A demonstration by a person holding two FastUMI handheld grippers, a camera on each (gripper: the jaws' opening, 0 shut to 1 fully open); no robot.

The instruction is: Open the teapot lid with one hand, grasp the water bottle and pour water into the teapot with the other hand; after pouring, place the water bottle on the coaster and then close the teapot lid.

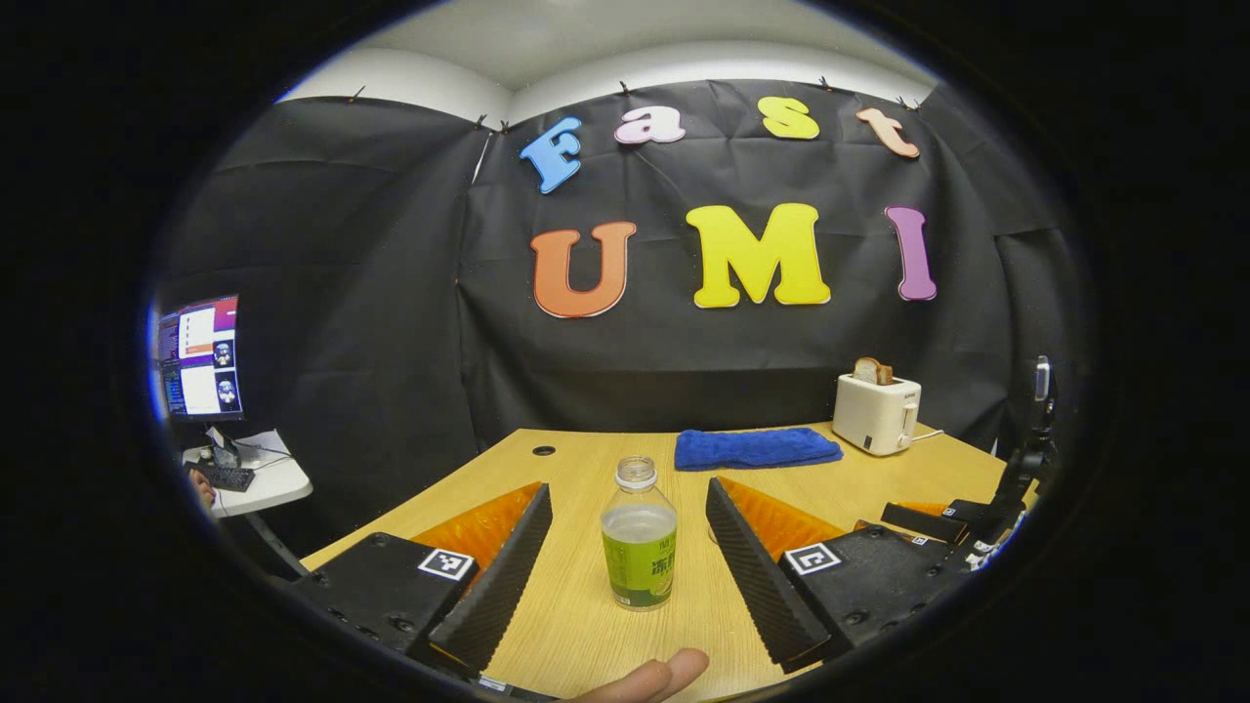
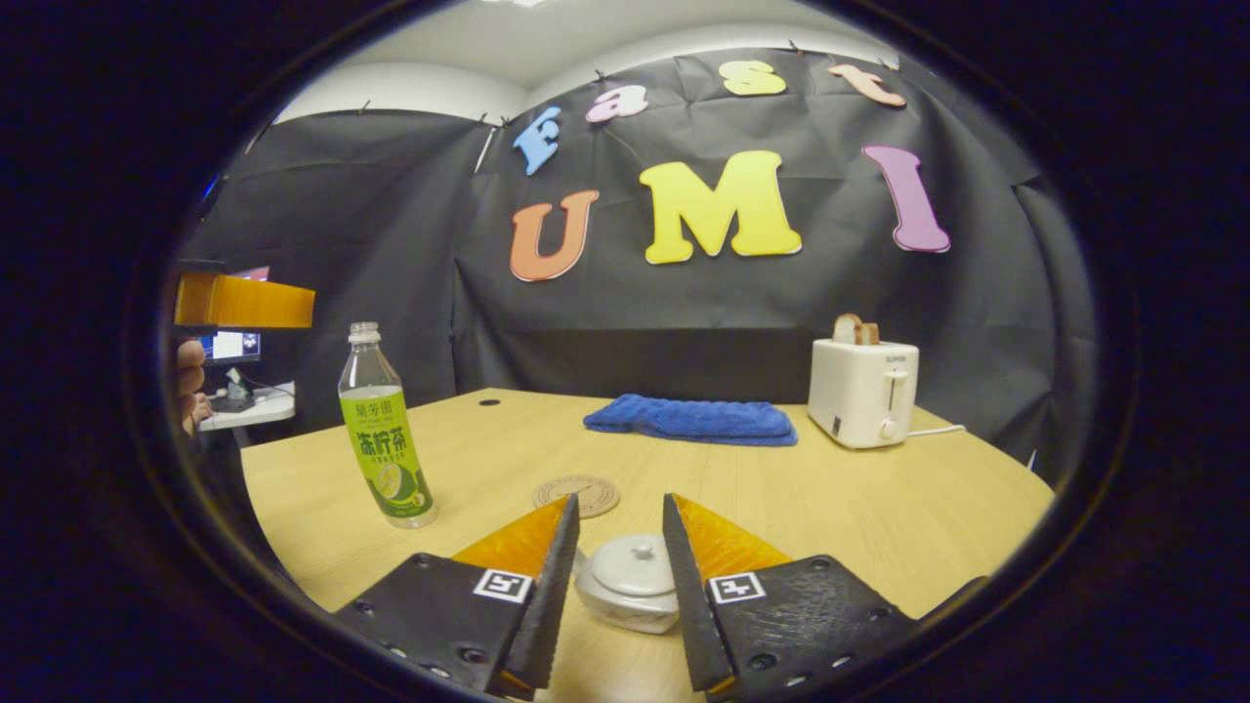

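A clear water bottle [image 1: 638, 532] with a green label and no cap stands upright on the wooden table [image 1: 879, 478]. It sits between the fingers of my left gripper [image 1: 625, 488], which is open, with a gap on each side. In the right gripper view the same bottle [image 2: 383, 430] stands at the left. A small white teapot [image 2: 630, 586] with its lid [image 2: 635, 564] on sits low between the fingers of my right gripper [image 2: 620, 503], which is open and not touching the lid knob. A round coaster [image 2: 576, 493] lies just beyond the teapot.
A folded blue towel [image 2: 693, 420] and a white toaster [image 2: 864, 391] holding bread stand at the back of the table [image 2: 879, 508]. A side desk with a monitor [image 1: 200, 356] is at the far left. A fingertip [image 1: 654, 676] shows below the left gripper.
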